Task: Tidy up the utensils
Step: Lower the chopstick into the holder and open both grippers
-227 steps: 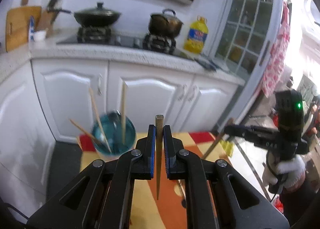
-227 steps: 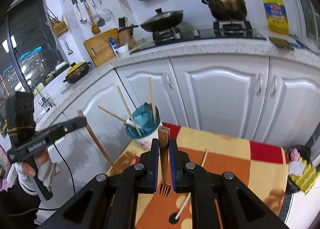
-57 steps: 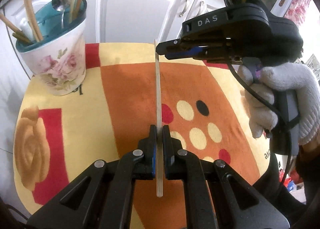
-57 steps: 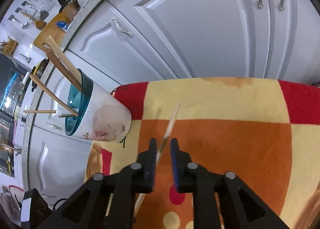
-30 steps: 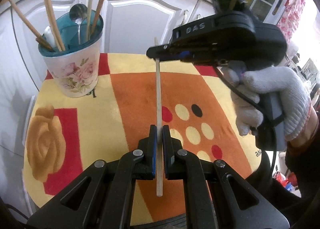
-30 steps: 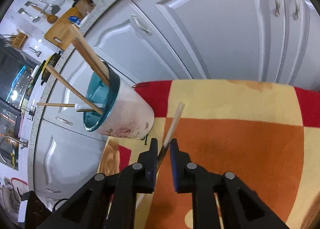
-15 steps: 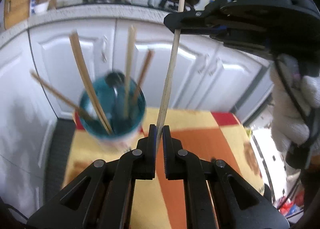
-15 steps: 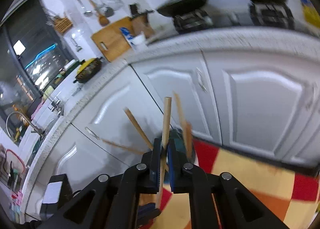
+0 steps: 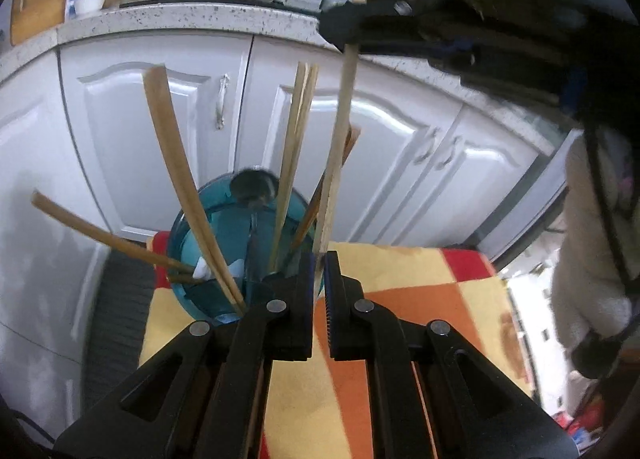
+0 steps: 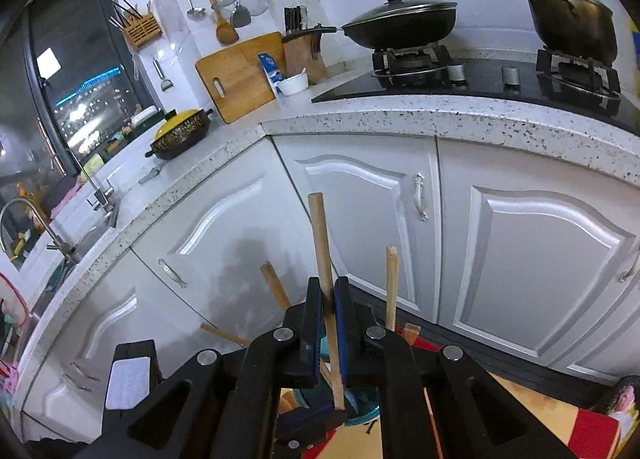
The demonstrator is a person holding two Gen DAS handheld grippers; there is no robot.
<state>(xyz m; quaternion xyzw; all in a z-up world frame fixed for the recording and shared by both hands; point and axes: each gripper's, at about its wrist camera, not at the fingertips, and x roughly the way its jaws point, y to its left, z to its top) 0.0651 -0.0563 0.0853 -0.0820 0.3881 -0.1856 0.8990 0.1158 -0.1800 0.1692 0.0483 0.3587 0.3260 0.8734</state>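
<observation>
A long wooden chopstick stands nearly upright, held at both ends. My left gripper is shut on its lower end, right beside the rim of the teal-lined utensil cup. My right gripper is shut on the upper part, with the tip sticking out above it. In the right wrist view the same chopstick rises between the pads of the right gripper, and the cup is mostly hidden beneath. Several chopsticks and a metal spoon stand in the cup.
The cup sits on a yellow, orange and red tablecloth. White cabinet doors stand close behind. On the speckled counter are a wok, a pot and a cutting board. A gloved hand grips the right tool.
The chopstick has gone from lying low over the tablecloth to nearly upright beside the cup. Both grippers rose with it, and the cup is now much closer to the left gripper.
</observation>
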